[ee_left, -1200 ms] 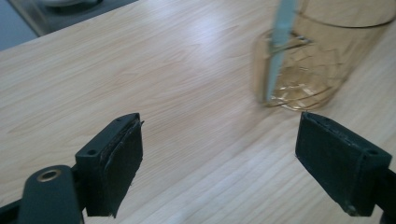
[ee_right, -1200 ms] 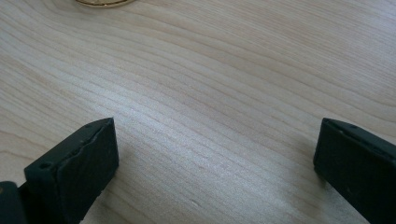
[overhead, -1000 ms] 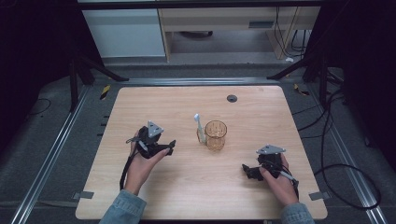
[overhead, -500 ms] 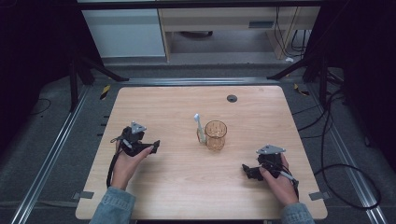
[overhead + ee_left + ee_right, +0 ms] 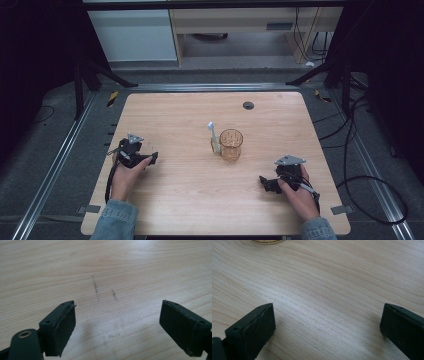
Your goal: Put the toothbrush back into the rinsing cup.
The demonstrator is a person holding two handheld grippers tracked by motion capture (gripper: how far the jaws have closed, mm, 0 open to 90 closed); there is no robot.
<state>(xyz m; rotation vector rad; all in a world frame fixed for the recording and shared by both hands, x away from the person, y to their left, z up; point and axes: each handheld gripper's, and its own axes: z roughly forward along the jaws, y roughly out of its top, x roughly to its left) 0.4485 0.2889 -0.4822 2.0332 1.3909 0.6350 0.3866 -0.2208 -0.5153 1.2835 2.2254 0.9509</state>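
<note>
The right gripper (image 5: 266, 183) rests near the front right of the pale wooden table (image 5: 175, 200), jaws spread wide with bare wood between them. The left gripper (image 5: 149, 159) sits at the table's left, also gaping and empty. Farther in, between both and well apart from each, stands an amber ribbed glass cup (image 5: 231, 145), with a white toothbrush (image 5: 213, 137) just beside it.

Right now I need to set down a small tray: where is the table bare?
The far table is bare except a dark grommet. The near middle, between the left tongs and the right tongs, is free too; both are open and empty. The only cluster is the amber cup with the toothbrush beside it.
</note>
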